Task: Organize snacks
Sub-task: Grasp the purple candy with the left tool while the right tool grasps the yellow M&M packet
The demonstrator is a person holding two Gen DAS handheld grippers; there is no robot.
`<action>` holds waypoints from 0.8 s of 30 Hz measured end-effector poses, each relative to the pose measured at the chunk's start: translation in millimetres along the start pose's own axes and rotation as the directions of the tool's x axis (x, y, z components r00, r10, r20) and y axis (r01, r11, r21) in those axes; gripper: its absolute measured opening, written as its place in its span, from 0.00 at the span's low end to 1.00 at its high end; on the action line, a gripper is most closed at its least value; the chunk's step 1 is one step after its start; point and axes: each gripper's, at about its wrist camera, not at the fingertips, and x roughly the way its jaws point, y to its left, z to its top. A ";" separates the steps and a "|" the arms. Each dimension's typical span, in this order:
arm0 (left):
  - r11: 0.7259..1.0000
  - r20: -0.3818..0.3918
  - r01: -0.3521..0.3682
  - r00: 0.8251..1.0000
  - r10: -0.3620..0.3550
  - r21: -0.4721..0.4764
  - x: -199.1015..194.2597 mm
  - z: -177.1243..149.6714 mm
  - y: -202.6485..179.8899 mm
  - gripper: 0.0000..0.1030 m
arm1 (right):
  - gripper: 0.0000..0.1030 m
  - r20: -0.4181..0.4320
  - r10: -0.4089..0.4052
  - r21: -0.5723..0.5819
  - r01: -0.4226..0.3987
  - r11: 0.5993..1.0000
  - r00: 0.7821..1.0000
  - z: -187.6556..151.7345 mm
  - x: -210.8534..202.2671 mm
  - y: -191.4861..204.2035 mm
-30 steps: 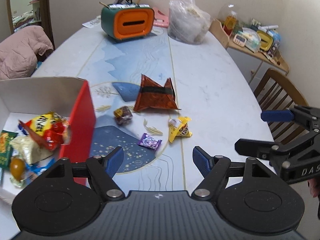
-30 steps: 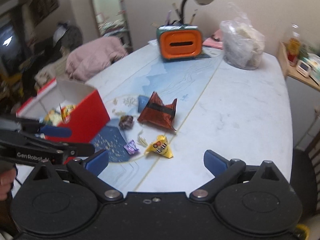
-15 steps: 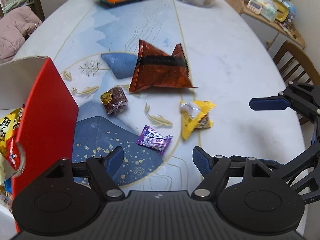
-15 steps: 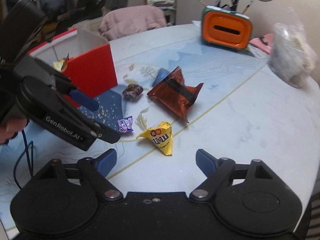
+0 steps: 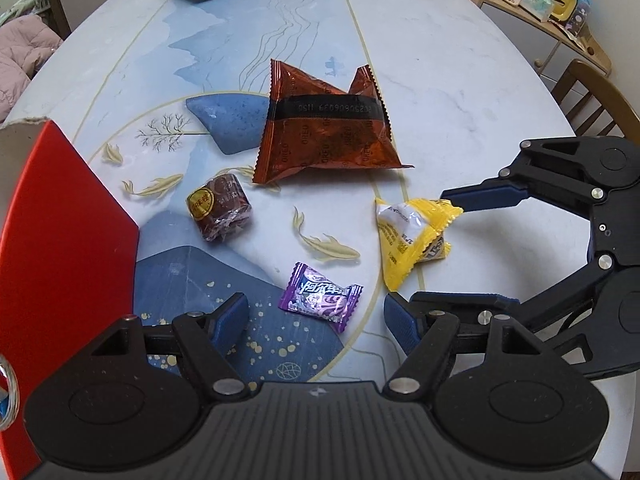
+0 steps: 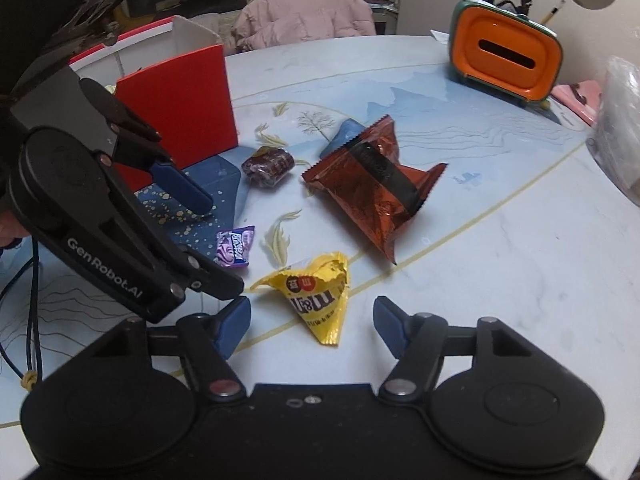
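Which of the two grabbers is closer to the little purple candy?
Left. The left gripper straddles the purple candy; the right gripper sits at the yellow packet beside it.

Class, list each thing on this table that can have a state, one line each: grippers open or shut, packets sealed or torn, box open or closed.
left gripper: open, straddling the purple candy.
right gripper: open, around the yellow packet.
purple candy: wrapped, flat on the table.
yellow packet: top edge crumpled; whether torn, unclear.
orange-brown packet: sealed, lying flat.
brown wrapped sweet: wrapped, on its side.
red box: open-topped, upright.
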 end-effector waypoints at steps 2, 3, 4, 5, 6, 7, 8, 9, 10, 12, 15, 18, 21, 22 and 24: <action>1.000 0.005 0.000 1.000 0.000 0.006 1.3 0.0 0.8 0.68 | 0.58 0.004 0.010 -0.011 -0.009 1.000 1.000 0.4 2.4 0.8; 1.000 0.010 0.000 1.000 0.000 0.013 1.6 0.0 0.3 0.66 | 0.57 0.008 0.013 -0.017 -0.012 1.000 1.000 0.6 3.4 1.2; 1.000 0.013 -0.001 1.000 0.001 0.023 1.6 0.0 -0.6 0.64 | 0.56 0.010 0.013 -0.025 -0.013 1.000 1.000 0.9 4.6 1.6; 0.999 0.016 -0.005 1.000 0.005 0.033 1.9 0.1 -1.5 0.63 | 0.55 0.011 0.013 -0.033 -0.013 0.999 1.000 1.0 6.0 1.9; 0.999 0.020 -0.007 1.000 0.006 0.043 2.1 0.3 -2.3 0.59 | 0.52 0.011 0.014 -0.041 -0.014 0.999 1.000 1.0 7.1 2.6; 0.998 0.024 -0.005 1.000 0.004 0.056 2.0 0.2 -3.3 0.56 | 0.50 0.012 0.015 -0.048 -0.015 0.999 1.000 1.0 8.2 3.2; 0.997 0.026 -0.005 1.000 0.003 0.071 2.2 0.0 -4.7 0.56 | 0.45 0.011 0.016 -0.054 -0.015 0.998 1.000 1.0 9.3 3.9; 0.996 0.029 -0.004 1.000 0.002 0.086 1.9 -0.8 -6.2 0.52 | 0.42 0.010 0.013 -0.060 -0.013 0.998 1.000 0.9 10.3 4.6; 0.995 0.033 -0.006 0.999 0.003 0.102 1.2 -1.8 -8.2 0.46 | 0.42 0.013 0.009 -0.066 -0.008 0.998 1.000 0.6 11.2 5.4; 0.992 0.041 -0.011 0.999 0.006 0.129 -0.2 -3.8 -11.9 0.39 | 0.38 0.021 0.003 -0.065 -0.002 0.998 1.000 0.4 11.1 5.1; 0.989 0.050 -0.020 0.999 0.013 0.144 -1.6 -5.9 -16.2 0.33 | 0.30 0.029 -0.002 -0.042 0.004 0.999 1.000 0.2 9.8 2.8; 0.991 0.055 -0.031 0.998 0.024 0.133 -1.8 -5.1 -16.6 0.27 | 0.28 0.042 -0.016 -0.023 0.017 1.000 0.999 -1.8 7.7 3.8; 0.994 0.056 -0.026 0.998 0.020 0.105 -2.5 -5.1 -14.2 0.24 | 0.24 0.051 -0.028 0.006 0.028 1.000 0.998 -4.4 5.3 6.1; 0.995 0.056 -0.027 0.998 0.021 0.095 -2.6 -5.7 -13.4 0.24 | 0.24 0.053 -0.036 0.014 0.035 0.999 0.998 -5.4 4.2 7.5; 0.997 0.056 -0.028 0.998 0.024 0.076 -3.7 -7.0 -11.6 0.23 | 0.23 0.055 -0.046 0.034 0.044 0.998 0.997 -8.0 1.4 10.1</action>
